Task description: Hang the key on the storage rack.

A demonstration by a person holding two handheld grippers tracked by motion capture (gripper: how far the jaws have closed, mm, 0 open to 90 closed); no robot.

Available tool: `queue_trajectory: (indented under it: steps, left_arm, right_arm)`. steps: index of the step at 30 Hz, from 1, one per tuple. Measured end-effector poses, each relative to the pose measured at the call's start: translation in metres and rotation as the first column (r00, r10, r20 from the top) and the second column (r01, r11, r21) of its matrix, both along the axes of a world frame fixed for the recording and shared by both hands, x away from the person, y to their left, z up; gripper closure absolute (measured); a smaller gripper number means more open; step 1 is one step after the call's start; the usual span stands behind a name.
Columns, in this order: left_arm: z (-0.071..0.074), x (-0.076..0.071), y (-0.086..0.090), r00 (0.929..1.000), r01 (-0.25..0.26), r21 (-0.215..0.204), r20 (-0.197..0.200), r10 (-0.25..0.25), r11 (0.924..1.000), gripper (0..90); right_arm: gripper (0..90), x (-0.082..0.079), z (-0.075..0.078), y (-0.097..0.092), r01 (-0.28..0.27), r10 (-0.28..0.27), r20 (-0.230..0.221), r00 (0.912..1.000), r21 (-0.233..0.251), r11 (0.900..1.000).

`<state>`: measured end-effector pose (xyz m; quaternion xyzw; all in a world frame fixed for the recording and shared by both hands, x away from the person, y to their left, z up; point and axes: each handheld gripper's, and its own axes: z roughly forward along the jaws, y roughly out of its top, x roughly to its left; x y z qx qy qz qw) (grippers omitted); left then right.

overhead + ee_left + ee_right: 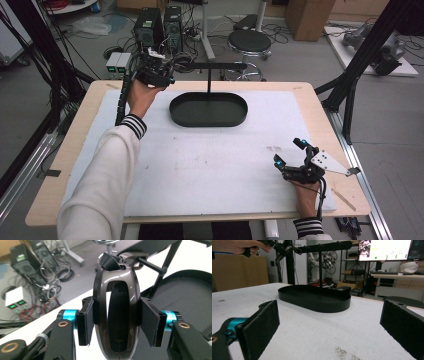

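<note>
Glossy dark-brown oval metal ring (116,315) between the left gripper's (159,75) matte black pads; teal-blue collars beside them; black oval tray (208,109) beyond.

No text, label or number can be read anywhere.

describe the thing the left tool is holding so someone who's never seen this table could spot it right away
Start at the black oval tray at the far middle of the white-covered table, with a thin T-shaped stand rising from it. At the left end of the stand's crossbar, the left tool is shut on a glossy dark oval ring. Unlike the matte black tray and stand, it is shiny, with a long open slot through its middle.
</note>
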<state>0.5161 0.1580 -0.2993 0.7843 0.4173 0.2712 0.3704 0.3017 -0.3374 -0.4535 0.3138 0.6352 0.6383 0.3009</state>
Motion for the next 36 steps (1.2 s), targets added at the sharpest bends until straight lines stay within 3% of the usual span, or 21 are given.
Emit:
queue_trajectory:
  steps: [4,10,14,18,21,22,25,27,28,31,33,35,36]
  left_arm:
    - [-0.011,-0.001,0.008,0.9990,0.043,-0.024,-0.013,-0.043,0.9988,48.4]
    - [-0.027,0.000,0.013,0.9941,0.077,0.002,-0.076,-0.077,0.9970,48.3]
    - [-0.031,0.000,0.014,0.9944,0.086,-0.003,-0.062,-0.086,0.9963,48.3]
    - [-0.035,0.001,0.014,0.9933,0.102,-0.023,-0.053,-0.103,0.9945,48.1]
    - [-0.040,0.003,0.016,0.9853,0.144,-0.064,-0.083,-0.149,0.9874,47.2]
    - [-0.041,0.003,0.016,0.9849,0.149,-0.064,-0.079,-0.154,0.9868,44.9]
    - [-0.041,0.003,0.017,0.9866,0.154,-0.066,-0.045,-0.157,0.9859,20.2]
    - [-0.041,0.001,0.019,0.9883,0.149,-0.108,-0.018,-0.152,0.9830,1.9]
    - [-0.040,-0.001,0.022,0.9856,0.168,-0.134,-0.001,-0.169,0.9767,1.7]
    - [-0.039,-0.010,0.028,0.9820,0.188,-0.145,0.046,-0.183,0.9713,1.7]
    - [-0.038,-0.017,0.034,0.9785,0.205,-0.175,0.060,-0.197,0.9630,1.7]
    - [-0.036,-0.026,0.040,0.9739,0.220,-0.180,0.098,-0.205,0.9588,1.7]
    - [-0.036,-0.030,0.044,0.9698,0.235,-0.194,0.114,-0.216,0.9525,1.7]
  right_arm:
    - [1.4,0.000,0.000,0.000,0.000,0.000,0.004,1.0000,-0.003,1.0000]
    - [1.4,0.000,0.000,0.000,0.001,-0.001,0.002,1.0000,-0.003,1.0000]
    - [1.4,0.000,0.000,0.000,0.003,-0.003,0.001,1.0000,-0.003,1.0000]
    - [1.4,0.000,0.000,0.000,0.001,-0.001,0.002,1.0000,-0.001,1.0000]
    - [1.4,0.000,0.000,0.000,0.001,-0.001,0.001,1.0000,-0.002,1.0000]
    - [1.4,0.000,0.000,0.000,0.003,-0.003,0.006,1.0000,-0.004,1.0000]
    - [1.4,0.000,0.000,0.000,0.000,0.000,0.005,1.0000,-0.005,1.0000]
    - [1.4,0.000,0.000,0.000,0.002,-0.002,0.001,1.0000,-0.005,1.0000]
    - [1.4,0.000,0.000,0.000,0.001,-0.001,0.001,1.0000,-0.005,1.0000]
    - [1.4,0.000,0.000,0.000,-0.001,0.001,0.003,1.0000,-0.005,1.0000]
    - [1.4,0.000,0.000,0.000,0.001,-0.001,0.002,1.0000,-0.005,1.0000]
    - [1.4,0.000,0.000,0.000,0.000,0.000,0.002,1.0000,-0.004,1.0000]
    - [1.4,-0.001,0.000,0.000,0.000,0.000,0.004,1.0000,-0.002,1.0000]
